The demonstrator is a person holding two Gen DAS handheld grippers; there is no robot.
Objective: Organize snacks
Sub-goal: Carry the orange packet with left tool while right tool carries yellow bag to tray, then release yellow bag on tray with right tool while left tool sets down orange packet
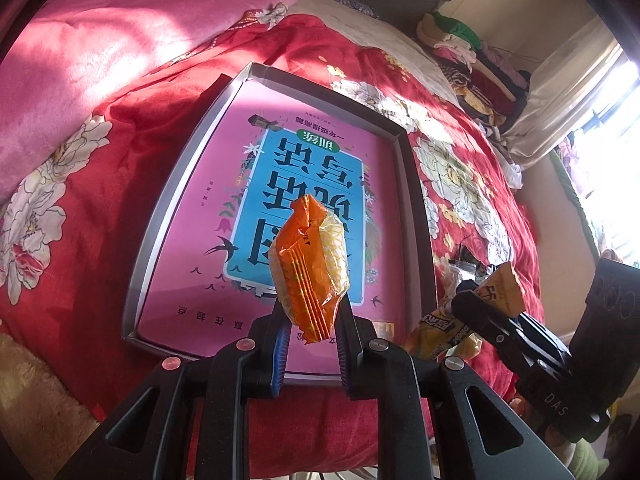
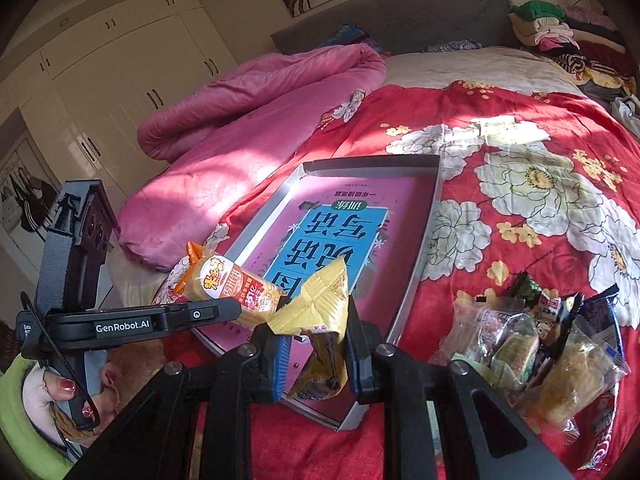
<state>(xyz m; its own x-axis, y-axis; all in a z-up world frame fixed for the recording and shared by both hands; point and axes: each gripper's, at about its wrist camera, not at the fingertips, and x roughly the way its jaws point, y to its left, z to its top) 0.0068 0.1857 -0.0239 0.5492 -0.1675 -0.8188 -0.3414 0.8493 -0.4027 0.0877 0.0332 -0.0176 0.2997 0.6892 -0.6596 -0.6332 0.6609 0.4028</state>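
Observation:
My left gripper [image 1: 311, 314] is shut on an orange and yellow snack packet [image 1: 308, 264], which hangs over the near part of a shallow grey box [image 1: 168, 216] with a pink and blue printed bottom. From the right wrist view, the left gripper [image 2: 256, 307] and its orange packet [image 2: 228, 286] sit at the box's near left edge. My right gripper [image 2: 318, 340] is shut on a yellow snack packet [image 2: 316, 304] above the near edge of the box [image 2: 426, 240]. The left wrist view shows the right gripper [image 1: 470, 302] and its yellow packet [image 1: 502, 286] just right of the box.
Several loose wrapped snacks [image 2: 532, 344] lie piled on the red floral bedspread [image 2: 520, 128] right of the box. A rolled pink quilt [image 2: 248, 112] lies to the left. Folded clothes [image 2: 560, 36] are stacked at the bed's head. A hand [image 2: 66, 392] grips the left gripper's handle.

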